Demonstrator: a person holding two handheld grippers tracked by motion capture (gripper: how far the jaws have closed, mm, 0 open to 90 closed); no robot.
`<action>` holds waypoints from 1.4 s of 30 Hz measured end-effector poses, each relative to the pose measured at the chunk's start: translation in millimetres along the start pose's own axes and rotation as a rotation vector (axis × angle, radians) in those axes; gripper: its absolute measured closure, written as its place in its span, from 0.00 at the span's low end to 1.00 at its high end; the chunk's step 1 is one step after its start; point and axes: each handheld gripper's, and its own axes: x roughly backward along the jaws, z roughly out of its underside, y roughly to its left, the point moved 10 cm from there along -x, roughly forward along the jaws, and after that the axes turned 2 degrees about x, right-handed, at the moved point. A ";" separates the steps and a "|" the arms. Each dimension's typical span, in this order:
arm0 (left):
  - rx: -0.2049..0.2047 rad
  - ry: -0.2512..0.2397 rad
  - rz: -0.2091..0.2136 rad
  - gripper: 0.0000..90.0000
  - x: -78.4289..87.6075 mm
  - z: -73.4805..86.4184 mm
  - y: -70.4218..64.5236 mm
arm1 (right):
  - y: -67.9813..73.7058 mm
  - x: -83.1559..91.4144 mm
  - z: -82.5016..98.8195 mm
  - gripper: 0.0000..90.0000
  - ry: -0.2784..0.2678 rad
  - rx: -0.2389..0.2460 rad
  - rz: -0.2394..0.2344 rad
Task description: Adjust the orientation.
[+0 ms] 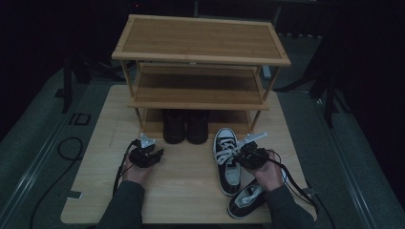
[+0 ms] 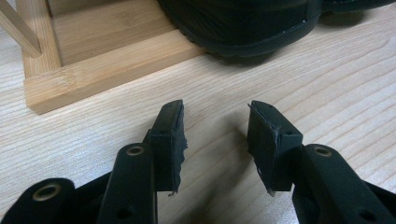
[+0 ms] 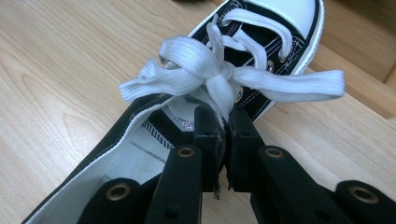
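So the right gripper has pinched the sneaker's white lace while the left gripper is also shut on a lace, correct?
Not quite. The right gripper is indeed shut on the white lace of the sneaker, but the left gripper is open with nothing between its jaws, over the bare table in front of the dark shoes. The left gripper view shows this.

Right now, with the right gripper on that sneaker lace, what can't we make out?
- Second sneaker, high view: heel end covered by the right hand.
- Black boots, high view: tops hidden under the rack shelf, dim.
- White lace, right gripper view: the end vanishes between the right gripper jaws.
- Left gripper: open, nothing between.
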 end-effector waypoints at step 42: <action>0.001 -0.001 -0.001 0.63 0.0 0.0 0.0 | -43.6 46.2 44.2 0.79 -0.035 -0.075 0.024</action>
